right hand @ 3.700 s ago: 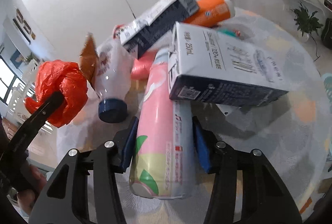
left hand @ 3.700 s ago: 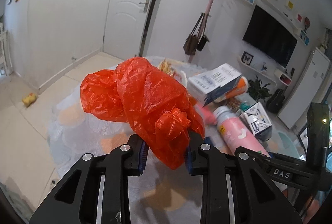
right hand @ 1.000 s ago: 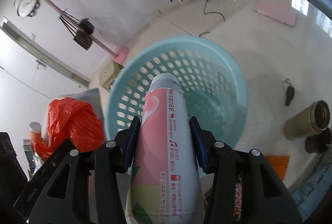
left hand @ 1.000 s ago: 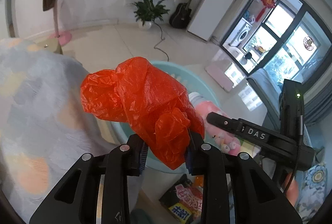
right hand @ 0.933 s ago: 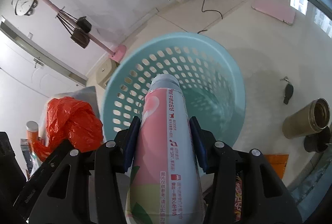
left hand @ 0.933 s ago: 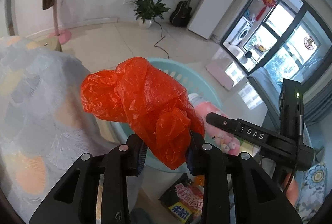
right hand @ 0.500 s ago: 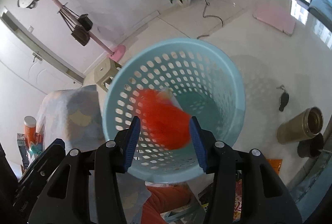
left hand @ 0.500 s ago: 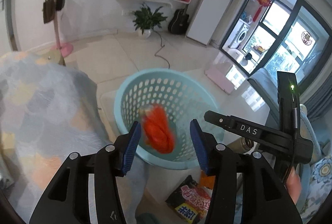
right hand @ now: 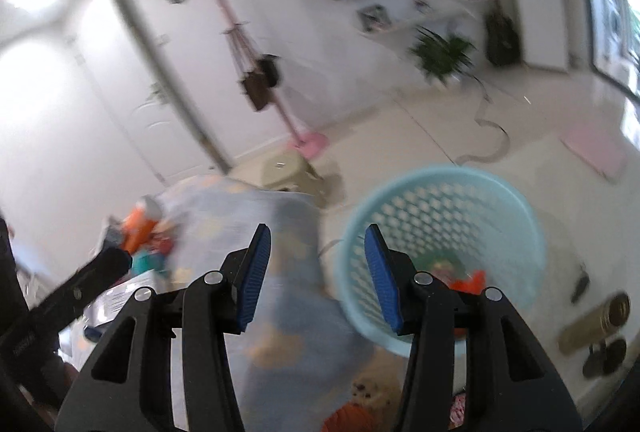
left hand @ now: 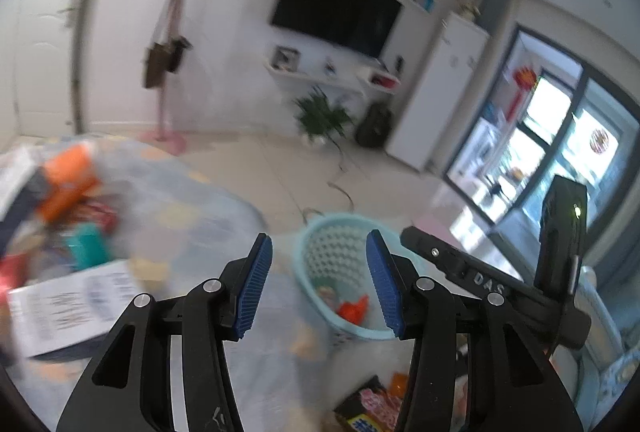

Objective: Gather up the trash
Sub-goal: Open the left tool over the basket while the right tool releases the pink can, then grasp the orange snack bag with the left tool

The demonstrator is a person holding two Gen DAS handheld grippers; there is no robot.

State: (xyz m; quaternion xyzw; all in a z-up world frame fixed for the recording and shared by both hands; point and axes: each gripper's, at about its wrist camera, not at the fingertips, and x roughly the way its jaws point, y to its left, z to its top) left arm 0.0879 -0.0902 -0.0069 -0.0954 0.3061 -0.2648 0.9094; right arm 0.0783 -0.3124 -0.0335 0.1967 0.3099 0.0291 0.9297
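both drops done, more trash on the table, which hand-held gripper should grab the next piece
Probably left. Both are open and empty, but the left hand-held gripper sits nearer the white carton; the right hand-held gripper hangs by the basket.

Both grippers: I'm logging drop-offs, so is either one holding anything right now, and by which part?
Nothing is held. The left gripper and right gripper are both open and empty; the orange bag lies in the basket.

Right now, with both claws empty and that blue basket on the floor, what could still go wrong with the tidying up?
1. The cartons and bottles left on the table lie in a crowded heap, so grabbing one may knock others off.
2. The light basket stands beside the table, with the open right gripper near its rim; a bump might tip it.
3. Wrappers on the floor could be overlooked by the open left gripper.
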